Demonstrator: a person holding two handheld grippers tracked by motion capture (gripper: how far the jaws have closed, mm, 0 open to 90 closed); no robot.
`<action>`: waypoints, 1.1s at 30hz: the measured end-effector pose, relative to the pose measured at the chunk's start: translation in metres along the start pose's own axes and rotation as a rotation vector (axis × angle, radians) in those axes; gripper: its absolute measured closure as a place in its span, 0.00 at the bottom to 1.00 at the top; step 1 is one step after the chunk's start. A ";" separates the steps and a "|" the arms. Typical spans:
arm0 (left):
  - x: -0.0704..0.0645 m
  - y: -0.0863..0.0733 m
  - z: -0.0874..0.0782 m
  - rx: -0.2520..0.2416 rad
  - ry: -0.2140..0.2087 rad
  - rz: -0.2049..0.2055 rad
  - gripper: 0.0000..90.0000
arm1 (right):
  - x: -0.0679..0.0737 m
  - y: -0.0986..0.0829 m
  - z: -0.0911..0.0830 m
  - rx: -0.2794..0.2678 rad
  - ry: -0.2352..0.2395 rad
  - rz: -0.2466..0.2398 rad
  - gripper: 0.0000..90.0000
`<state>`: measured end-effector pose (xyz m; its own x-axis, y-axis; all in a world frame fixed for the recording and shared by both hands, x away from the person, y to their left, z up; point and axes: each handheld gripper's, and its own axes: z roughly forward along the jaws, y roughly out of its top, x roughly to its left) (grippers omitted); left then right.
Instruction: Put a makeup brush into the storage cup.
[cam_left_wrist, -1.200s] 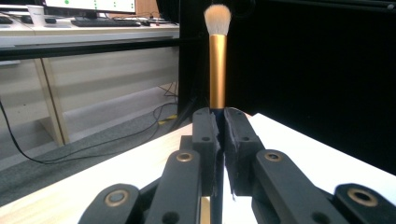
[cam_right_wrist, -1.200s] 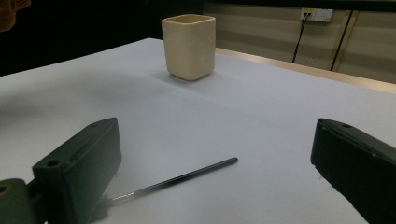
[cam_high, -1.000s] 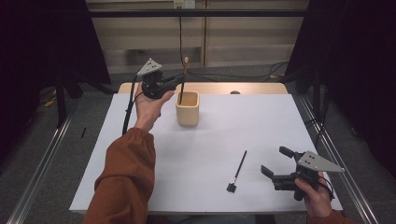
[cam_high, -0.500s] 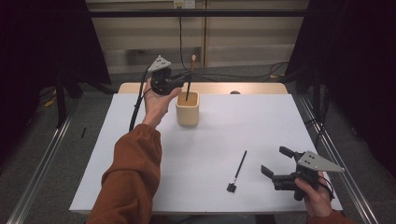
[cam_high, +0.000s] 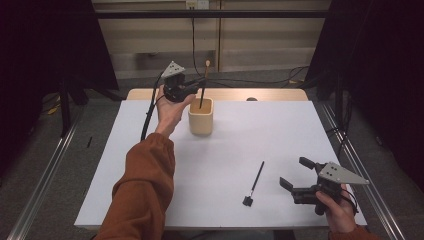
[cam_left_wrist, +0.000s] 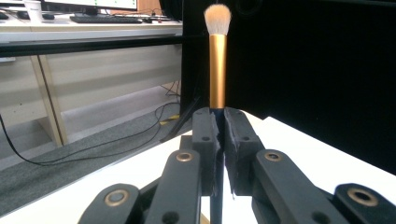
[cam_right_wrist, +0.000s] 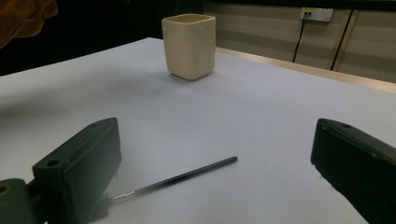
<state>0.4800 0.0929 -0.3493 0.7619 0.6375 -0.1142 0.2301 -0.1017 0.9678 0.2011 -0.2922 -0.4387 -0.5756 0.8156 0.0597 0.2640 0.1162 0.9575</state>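
White table (cam_high: 300, 130), square cream cup (cam_high: 201, 116), gold-ferruled brush (cam_left_wrist: 217, 70)

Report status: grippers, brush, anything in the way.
Left gripper shut on brush, upright over cup. Right gripper open beside thin brush. Nothing blocking.

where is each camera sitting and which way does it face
High view: above the person's side, looking forward and down on the table; both forearms, left gripper, right gripper.
Left gripper view: on the left gripper, looking along jaws shut on the upright brush.
Right gripper view: on the right gripper, low over the table, jaws apart, facing the thin brush.
Shared: the cup appears in high and right gripper views.
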 end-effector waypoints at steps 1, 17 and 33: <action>0.001 -0.001 0.001 -0.005 -0.001 -0.018 0.93 | 0.000 0.000 0.000 0.001 -0.001 -0.001 0.01; 0.006 -0.024 0.010 0.041 0.010 -0.025 0.93 | 0.000 0.000 -0.001 0.000 0.000 -0.005 0.01; 0.013 -0.042 -0.001 0.068 0.027 -0.034 0.93 | 0.000 0.000 -0.001 0.003 -0.002 0.001 0.01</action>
<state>0.4796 0.1058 -0.3908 0.7368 0.6615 -0.1395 0.2969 -0.1312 0.9459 0.2003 -0.2929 -0.4388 -0.5739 0.8166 0.0606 0.2670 0.1166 0.9566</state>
